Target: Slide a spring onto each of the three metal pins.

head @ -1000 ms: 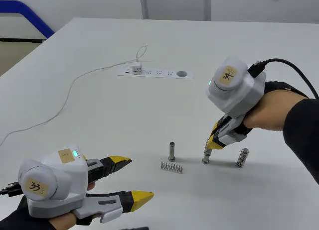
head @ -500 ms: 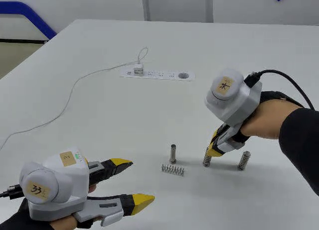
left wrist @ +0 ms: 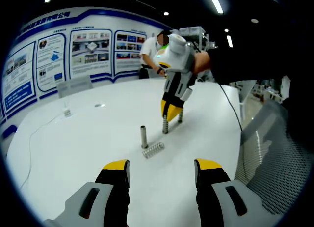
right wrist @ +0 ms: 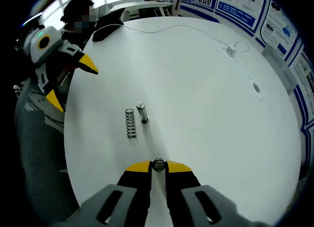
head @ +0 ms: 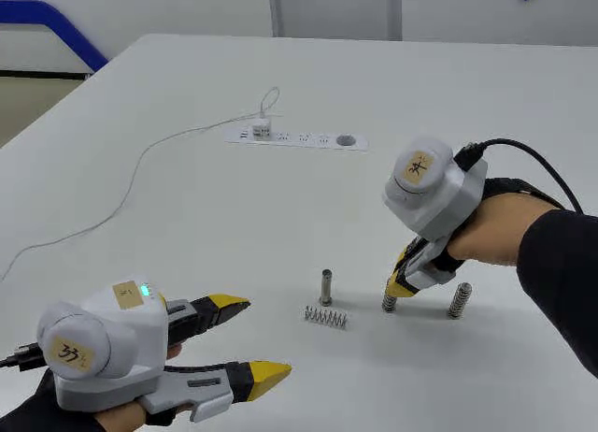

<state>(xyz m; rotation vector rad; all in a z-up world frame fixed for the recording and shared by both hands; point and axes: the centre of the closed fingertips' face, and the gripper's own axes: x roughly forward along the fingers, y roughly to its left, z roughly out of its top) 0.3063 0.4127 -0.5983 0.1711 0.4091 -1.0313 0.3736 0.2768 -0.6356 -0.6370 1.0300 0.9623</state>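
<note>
pinching perhaps a spring point(head: 389, 303), right gripper point(head: 400, 287) mid table point(head: 187, 198).

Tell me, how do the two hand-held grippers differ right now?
The left hand-held gripper is open, jaws wide apart; the right hand-held gripper is closed on a standing spring. The left sits level, well short of the bare pin; the right points steeply down. Both have yellow tips.

Head view: right gripper point(head: 401, 287) tips hide the top of the middle spring point(head: 390, 304); left gripper point(head: 257, 337) body cut off at bottom edge.
</note>
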